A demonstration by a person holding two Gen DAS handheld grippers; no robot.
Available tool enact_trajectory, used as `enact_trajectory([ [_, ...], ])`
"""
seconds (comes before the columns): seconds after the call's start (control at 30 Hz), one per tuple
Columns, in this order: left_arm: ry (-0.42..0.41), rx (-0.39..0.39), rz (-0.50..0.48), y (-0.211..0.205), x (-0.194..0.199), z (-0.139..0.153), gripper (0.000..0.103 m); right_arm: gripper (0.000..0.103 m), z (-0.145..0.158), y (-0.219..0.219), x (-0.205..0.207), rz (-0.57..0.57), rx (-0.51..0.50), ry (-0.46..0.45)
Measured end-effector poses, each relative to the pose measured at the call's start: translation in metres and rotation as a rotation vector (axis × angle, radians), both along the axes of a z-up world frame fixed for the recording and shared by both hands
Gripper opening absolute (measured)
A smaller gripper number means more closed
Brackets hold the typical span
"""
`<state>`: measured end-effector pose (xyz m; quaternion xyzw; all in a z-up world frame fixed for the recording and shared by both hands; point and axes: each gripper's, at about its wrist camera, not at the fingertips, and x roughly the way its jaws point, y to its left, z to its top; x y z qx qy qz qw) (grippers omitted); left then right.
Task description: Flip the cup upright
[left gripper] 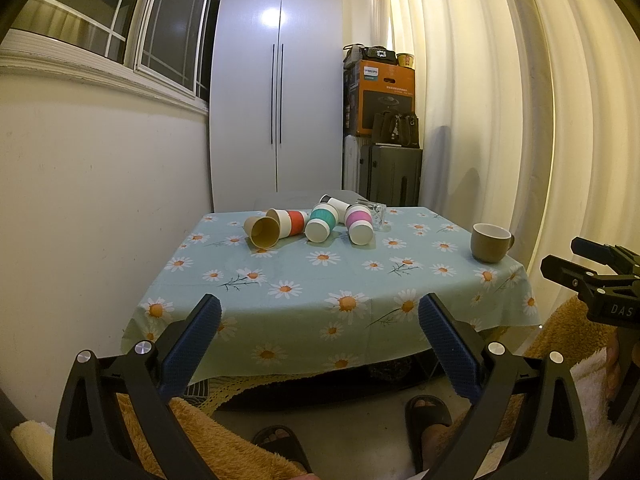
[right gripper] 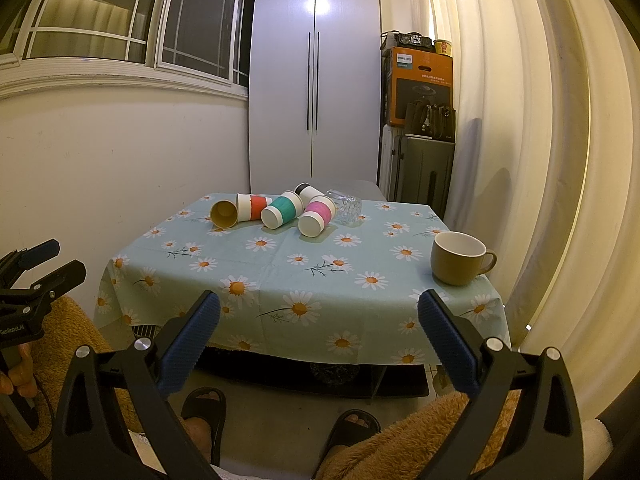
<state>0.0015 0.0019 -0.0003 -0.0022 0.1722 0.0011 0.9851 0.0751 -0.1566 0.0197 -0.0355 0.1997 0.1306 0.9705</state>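
Daisy-cloth desk (left gripper: 320,280) with toppled cups.
Left hand-held gripper (left gripper: 320,340) and right hand-held gripper (right gripper: 319,338) wide, empty, near edge; paper cups (right gripper: 276,210) lie far; mug (right gripper: 460,258) upright right.

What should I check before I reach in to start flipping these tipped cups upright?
1. Left hand-held gripper open and empty: ok, jaws spread wide.
2. Right hand-held gripper open and empty: ok.
3. Cups to flip are in view: ok. The yellow paper cup, red-banded cup, teal-banded cup and pink-banded cup all lie on their sides.
4. Room around each cup: not ok, they lie bunched together, with a glass tumbler right beside the pink one.
5. Brown mug needs flipping: no, already upright.
6. Grippers within reach of the cups: not ok, both are short of the table edge.
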Motion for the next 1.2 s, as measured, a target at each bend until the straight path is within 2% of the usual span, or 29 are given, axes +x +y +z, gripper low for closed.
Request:
enact_trajectory([
  [0.3,0.004,-0.006,-0.002,0.003,0.001,-0.005,0.096,0.098,-0.004,0.003,0.002,0.001,-0.002,0.010],
  [0.53,0.049,-0.083,-0.036,0.010,0.015,-0.007,0.096,0.098,-0.004,0.004,0.022,0.017,0.029,0.090],
  [0.63,0.067,-0.085,-0.061,0.011,0.027,-0.002,0.096,0.098,0.008,0.010,0.033,0.030,0.015,0.078],
  [0.77,0.089,-0.082,-0.085,0.012,0.053,0.009,0.096,0.098,0.025,0.022,0.062,0.039,-0.011,0.066],
  [0.93,0.131,-0.104,-0.092,0.019,0.099,0.025,0.096,0.098,0.036,0.038,0.113,0.053,-0.007,0.114],
  [1.07,0.164,-0.056,-0.092,0.018,0.138,0.032,0.096,0.098,0.035,0.046,0.160,0.066,-0.009,0.184],
  [1.2,0.212,-0.052,-0.098,0.022,0.180,0.032,0.096,0.098,0.028,0.049,0.213,0.066,0.028,0.292],
])
